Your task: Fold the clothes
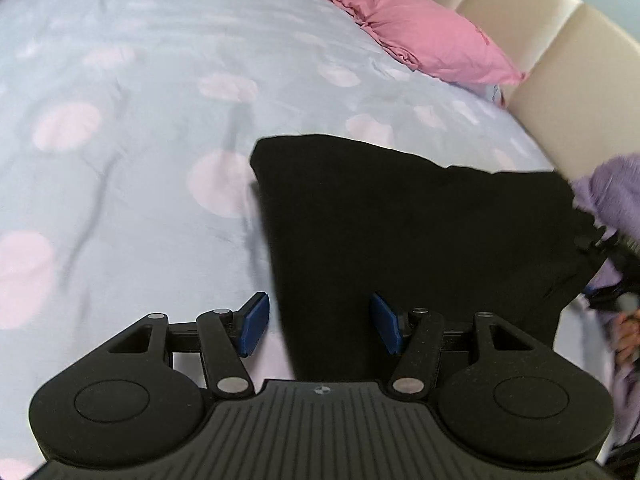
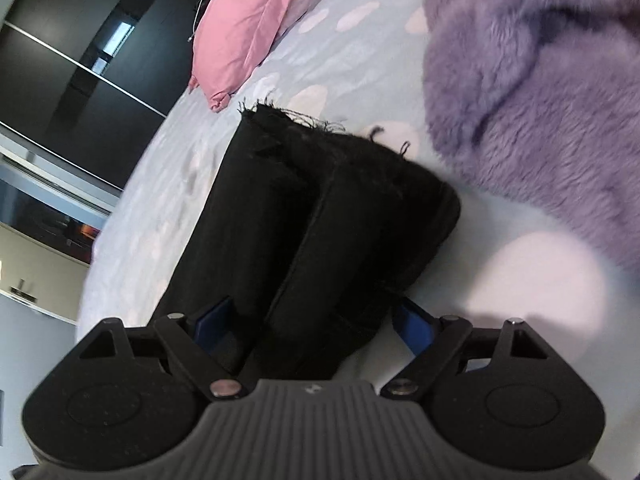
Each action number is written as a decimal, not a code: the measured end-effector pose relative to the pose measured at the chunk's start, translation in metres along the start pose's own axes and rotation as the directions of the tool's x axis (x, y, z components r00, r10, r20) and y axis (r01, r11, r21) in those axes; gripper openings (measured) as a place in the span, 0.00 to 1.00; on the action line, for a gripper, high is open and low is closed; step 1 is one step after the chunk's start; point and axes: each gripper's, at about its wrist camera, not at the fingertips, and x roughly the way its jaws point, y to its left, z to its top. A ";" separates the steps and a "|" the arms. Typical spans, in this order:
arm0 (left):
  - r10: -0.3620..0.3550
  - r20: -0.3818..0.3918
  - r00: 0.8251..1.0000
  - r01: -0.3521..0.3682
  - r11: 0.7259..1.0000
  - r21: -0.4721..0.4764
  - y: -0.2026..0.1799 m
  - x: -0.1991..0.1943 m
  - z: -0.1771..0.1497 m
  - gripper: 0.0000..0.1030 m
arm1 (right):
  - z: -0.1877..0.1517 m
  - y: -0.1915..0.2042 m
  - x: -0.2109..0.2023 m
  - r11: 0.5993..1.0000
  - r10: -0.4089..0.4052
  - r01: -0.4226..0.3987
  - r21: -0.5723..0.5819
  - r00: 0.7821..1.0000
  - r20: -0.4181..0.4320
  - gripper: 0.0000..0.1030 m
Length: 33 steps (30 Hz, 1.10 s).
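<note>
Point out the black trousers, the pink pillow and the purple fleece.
black trousers (image 2: 280,220): right wrist view, middle of folded legs.
pink pillow (image 1: 432,36): left wrist view, centre of its top.
purple fleece (image 2: 532,92): right wrist view, fluffy middle.

You had a pale blue bedspread with pink spots; folded black trousers lay centred, pink pillow at one o'clock, fluffy purple garment at three.
</note>
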 end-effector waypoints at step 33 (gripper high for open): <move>-0.048 -0.037 0.998 0.048 0.999 -0.004 0.033 -0.110 -0.008 0.13 | -0.068 0.074 -0.016 0.996 -0.054 0.049 -0.072 0.996 -0.073 0.61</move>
